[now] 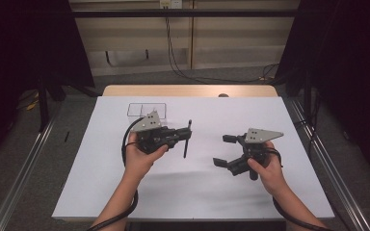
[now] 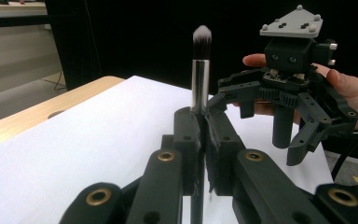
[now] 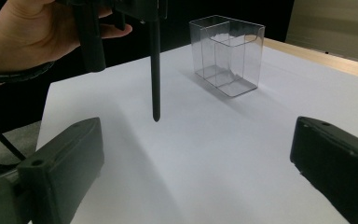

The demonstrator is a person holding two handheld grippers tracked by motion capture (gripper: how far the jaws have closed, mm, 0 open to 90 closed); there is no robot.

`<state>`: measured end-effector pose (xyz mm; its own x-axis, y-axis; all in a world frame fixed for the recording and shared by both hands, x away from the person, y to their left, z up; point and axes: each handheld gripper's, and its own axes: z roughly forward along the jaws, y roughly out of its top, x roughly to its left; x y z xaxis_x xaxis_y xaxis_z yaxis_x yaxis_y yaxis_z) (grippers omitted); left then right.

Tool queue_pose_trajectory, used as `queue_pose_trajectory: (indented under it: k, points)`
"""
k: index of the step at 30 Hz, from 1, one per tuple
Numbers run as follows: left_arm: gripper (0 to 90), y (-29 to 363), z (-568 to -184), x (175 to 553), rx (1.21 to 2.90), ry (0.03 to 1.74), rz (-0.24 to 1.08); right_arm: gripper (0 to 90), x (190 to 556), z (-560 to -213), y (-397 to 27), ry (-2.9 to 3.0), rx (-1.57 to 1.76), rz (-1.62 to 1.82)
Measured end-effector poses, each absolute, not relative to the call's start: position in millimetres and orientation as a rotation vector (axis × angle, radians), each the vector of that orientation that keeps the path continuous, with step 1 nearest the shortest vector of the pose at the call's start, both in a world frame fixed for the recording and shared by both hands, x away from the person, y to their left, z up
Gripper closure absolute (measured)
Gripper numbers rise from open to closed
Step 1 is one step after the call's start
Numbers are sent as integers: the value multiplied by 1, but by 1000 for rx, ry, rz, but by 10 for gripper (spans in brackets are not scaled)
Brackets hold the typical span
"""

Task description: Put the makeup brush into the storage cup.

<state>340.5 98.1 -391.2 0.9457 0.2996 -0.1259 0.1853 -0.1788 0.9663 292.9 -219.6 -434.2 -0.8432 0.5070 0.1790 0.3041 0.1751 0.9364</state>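
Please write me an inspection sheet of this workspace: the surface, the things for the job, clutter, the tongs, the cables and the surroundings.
Surface: white sheet covering a wooden table.
Job's things: makeup brush, upright, bristles up; clear two-compartment box, empty, upright on the sheet.
Clutter: nothing seen.
Tongs: left tongs shut on the brush, lifted off the sheet; right tongs open, holding nothing.
Cables: black cable along the left forearm; wall cables behind the table.
Surroundings: dark curtains on both sides, grey floor.

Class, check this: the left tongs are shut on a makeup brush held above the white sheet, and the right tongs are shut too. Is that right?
Not quite. The right tongs are open, as the right gripper view shows. The left tongs are indeed shut on the makeup brush above the white sheet.
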Motion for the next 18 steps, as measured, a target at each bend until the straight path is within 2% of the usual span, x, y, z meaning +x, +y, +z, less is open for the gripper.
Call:
queue_pose_trajectory:
  k: [18]
  points:
    - [841,105,-393,343,1749,381,126,27,287,-442,-235,2246,826,1717]
